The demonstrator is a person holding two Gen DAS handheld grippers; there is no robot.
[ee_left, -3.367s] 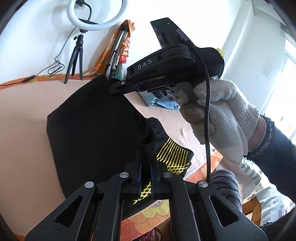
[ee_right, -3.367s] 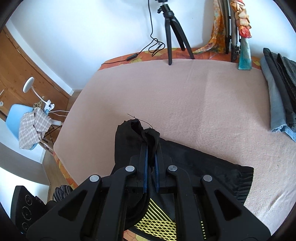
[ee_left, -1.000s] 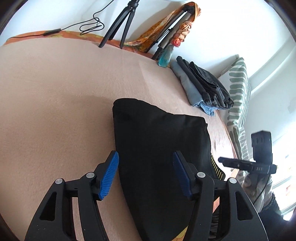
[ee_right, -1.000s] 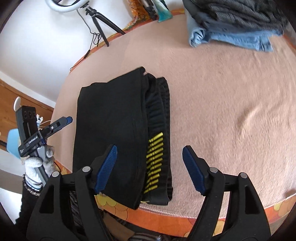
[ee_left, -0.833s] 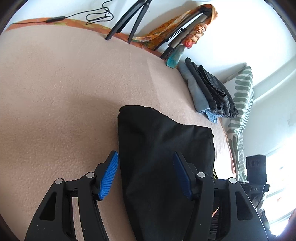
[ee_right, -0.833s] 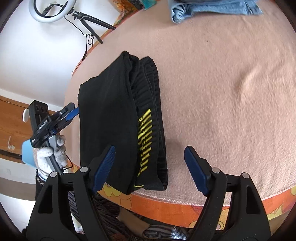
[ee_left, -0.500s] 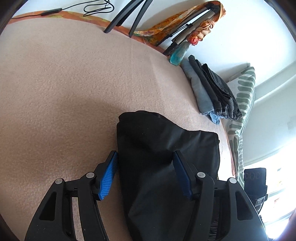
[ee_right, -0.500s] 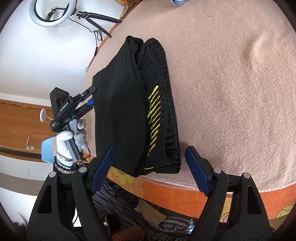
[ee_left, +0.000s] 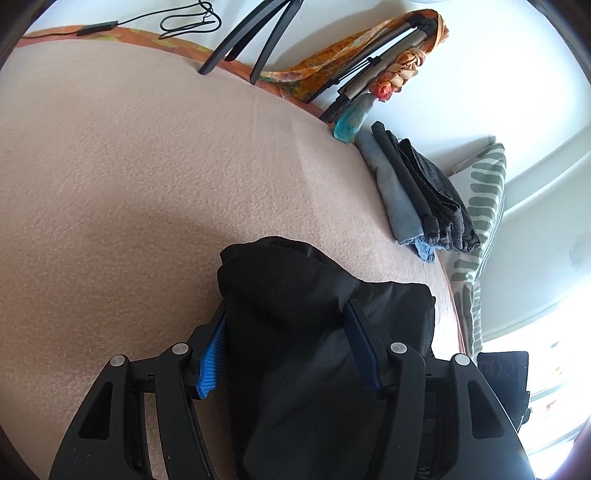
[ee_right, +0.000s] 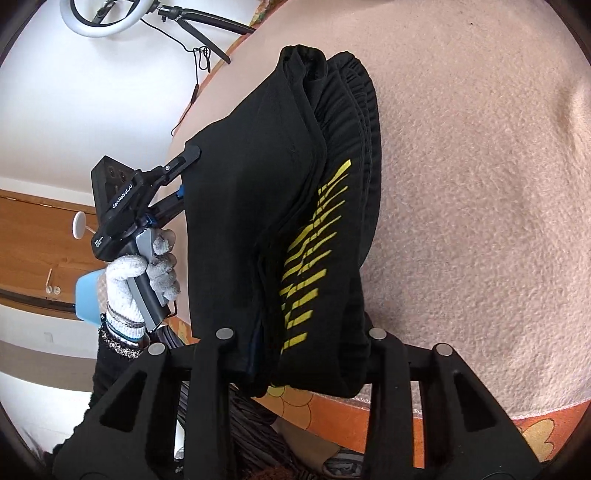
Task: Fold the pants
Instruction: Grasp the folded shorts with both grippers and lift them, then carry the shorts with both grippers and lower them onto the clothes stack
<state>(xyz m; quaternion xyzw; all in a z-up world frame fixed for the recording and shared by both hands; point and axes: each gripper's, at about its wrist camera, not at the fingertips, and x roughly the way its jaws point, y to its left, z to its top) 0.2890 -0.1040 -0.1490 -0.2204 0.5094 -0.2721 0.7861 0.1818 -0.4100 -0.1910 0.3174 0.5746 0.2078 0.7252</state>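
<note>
Left gripper (ee_left: 286,343): jaws wide, straddling folded black pants (ee_left: 317,350)
Right gripper (ee_right: 312,350): wide around near end, fingertips hidden by cloth

black gripper (ee_left: 284,343) | blue ribbed pads (ee_left: 212,354) | white knit glove (ee_right: 142,273)

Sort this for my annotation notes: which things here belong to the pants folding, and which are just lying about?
Part of the job:
black pants
left gripper
right gripper
pink blanket as the folding surface

Just lying about:
stack of folded clothes
ring light
striped pillow
folded tripod
</note>
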